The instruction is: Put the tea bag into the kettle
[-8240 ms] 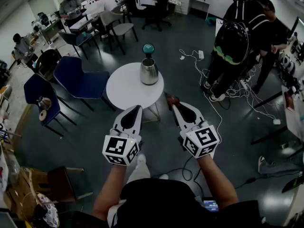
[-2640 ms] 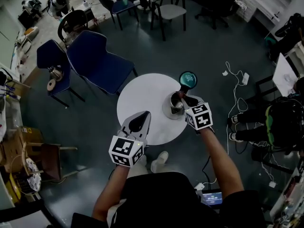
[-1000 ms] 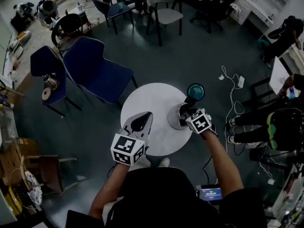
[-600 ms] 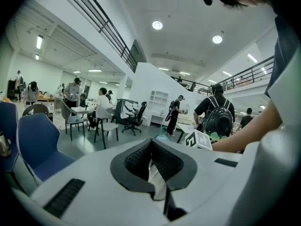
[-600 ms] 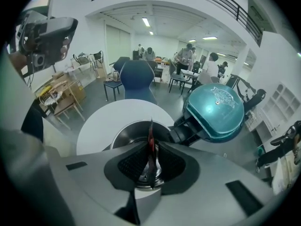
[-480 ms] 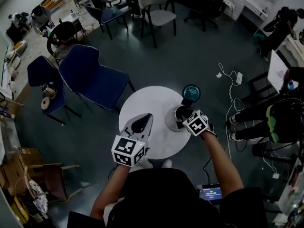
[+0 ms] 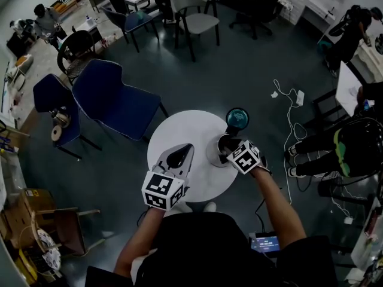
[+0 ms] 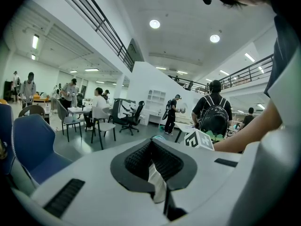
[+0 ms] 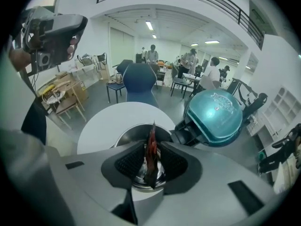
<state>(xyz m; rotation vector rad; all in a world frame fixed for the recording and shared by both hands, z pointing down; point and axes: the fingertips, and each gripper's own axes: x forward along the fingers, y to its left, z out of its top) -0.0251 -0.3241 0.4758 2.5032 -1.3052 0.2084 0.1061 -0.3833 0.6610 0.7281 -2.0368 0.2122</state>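
Observation:
A steel kettle (image 7: 216,152) stands on the right side of a round white table (image 7: 179,136), its teal lid (image 7: 237,118) swung open. My right gripper (image 7: 227,150) hangs directly over the kettle's mouth. In the right gripper view it (image 9: 150,160) is shut on a dark red tea bag (image 9: 150,150), which stands upright between the pads above the open kettle (image 9: 126,135), beside the lid (image 9: 214,117). My left gripper (image 7: 179,152) hovers over the table's near edge. Its jaws (image 8: 153,161) are shut with a white scrap (image 8: 157,185) between them.
Blue chairs (image 7: 111,97) stand left of the table, grey chairs (image 7: 194,17) farther back. Cables and a power strip (image 7: 296,97) lie on the floor to the right. People (image 7: 347,154) stand at the right edge. A cardboard box (image 7: 27,211) sits at the left.
My right gripper came from in front of me to the kettle with the tea bag and has held over its mouth for the last second. The left gripper has barely moved.

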